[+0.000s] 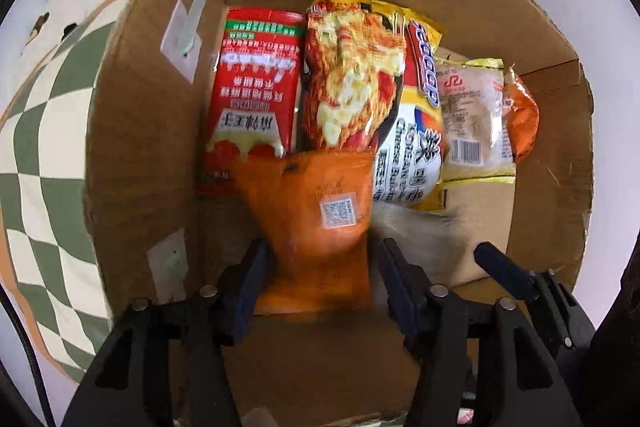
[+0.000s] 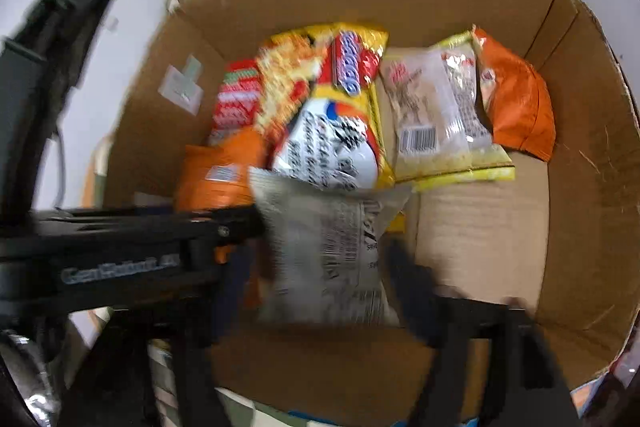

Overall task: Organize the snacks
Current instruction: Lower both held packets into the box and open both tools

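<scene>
Left tongs [image 1: 320, 271] straddling orange packet [image 1: 316, 215], over cardboard box [image 1: 152, 131], red packet [image 1: 256, 83], yellow noodle pack [image 1: 372, 99]

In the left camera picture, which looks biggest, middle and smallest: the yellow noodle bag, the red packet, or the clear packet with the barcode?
1. Yellow noodle bag, biggest.
2. Red packet.
3. Clear packet, smallest, though partly hidden behind the noodle bag.
</scene>
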{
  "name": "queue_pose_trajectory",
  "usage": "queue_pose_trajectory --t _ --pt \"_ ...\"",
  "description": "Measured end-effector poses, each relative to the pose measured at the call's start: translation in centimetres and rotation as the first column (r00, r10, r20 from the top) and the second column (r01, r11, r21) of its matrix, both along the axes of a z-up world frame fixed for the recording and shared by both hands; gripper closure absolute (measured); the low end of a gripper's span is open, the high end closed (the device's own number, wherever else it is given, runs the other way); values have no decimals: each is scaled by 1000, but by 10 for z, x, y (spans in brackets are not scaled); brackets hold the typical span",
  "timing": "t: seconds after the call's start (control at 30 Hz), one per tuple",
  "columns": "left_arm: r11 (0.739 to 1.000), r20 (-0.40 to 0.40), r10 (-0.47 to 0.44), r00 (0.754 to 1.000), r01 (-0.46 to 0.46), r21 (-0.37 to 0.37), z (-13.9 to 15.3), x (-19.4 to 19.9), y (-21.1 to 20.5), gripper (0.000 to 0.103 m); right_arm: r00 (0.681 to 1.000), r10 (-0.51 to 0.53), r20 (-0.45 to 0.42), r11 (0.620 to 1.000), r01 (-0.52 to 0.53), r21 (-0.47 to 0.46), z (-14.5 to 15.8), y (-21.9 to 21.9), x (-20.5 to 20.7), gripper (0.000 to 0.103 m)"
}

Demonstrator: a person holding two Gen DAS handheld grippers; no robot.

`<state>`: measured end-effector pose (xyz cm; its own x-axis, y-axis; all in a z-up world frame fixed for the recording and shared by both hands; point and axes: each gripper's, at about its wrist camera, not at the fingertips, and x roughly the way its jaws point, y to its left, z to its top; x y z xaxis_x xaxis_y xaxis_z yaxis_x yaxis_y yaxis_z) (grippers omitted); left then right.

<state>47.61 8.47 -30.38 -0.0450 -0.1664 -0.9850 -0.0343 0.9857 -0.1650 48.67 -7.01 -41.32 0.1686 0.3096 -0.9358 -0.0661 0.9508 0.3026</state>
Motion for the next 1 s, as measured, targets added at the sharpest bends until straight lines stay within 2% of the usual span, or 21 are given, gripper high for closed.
queue_pose_trajectory --t 0.2,0.4,0.63,0.87,1.0 --pt "1000 23 11 1000 -10 -20 4 -2 -4 34 1000 -26 -5 999 26 -19 3 -12 -1 14" --pt "1000 66 17 998 -17 -12 18 -3 -12 33 998 -62 25 997 63 -38 16 -28 -5 14" --pt "1000 160 -1 987 -2 17 48 -26 -9 33 993 -76 94 993 83 -80 43 -46 -21 14" --pt "998 278 -31 960 14 62 83 -58 -5 33 981 -86 175 991 103 -86 78 -63 -47 14" --pt "994 364 -60 930 24 102 102 -82 -9 33 970 -99 224 989 121 -88 94 -68 -66 14"
